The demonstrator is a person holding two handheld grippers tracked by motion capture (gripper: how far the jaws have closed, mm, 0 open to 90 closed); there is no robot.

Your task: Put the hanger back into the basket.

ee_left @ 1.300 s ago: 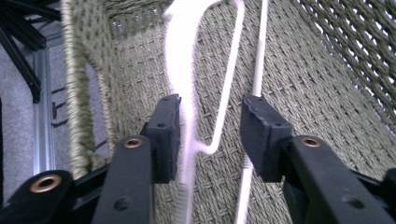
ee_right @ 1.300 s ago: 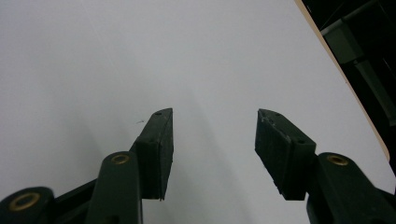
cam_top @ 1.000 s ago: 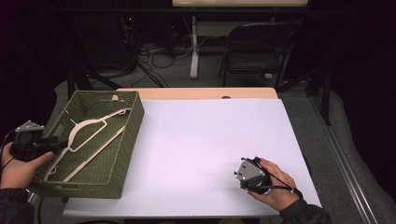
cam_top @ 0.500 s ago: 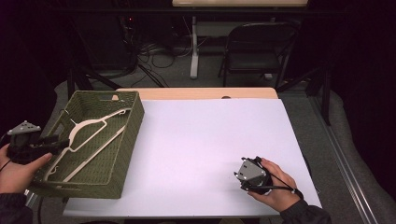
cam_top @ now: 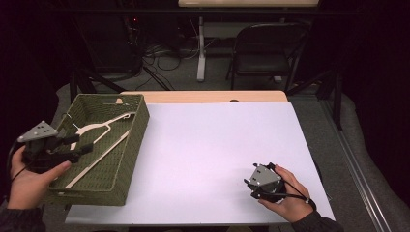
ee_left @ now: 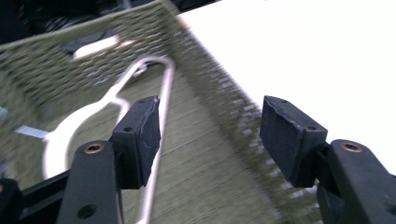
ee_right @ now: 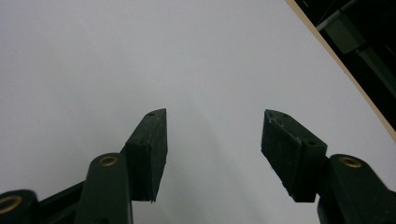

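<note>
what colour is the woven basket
Olive green basket, seen best in the high view.

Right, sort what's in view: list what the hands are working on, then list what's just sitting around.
In play:
left gripper, open, over the basket
green woven basket
hanger lying inside it

Probably just sitting around:
right gripper, open, above the white table
folding chair behind the table
cables on the floor
</note>
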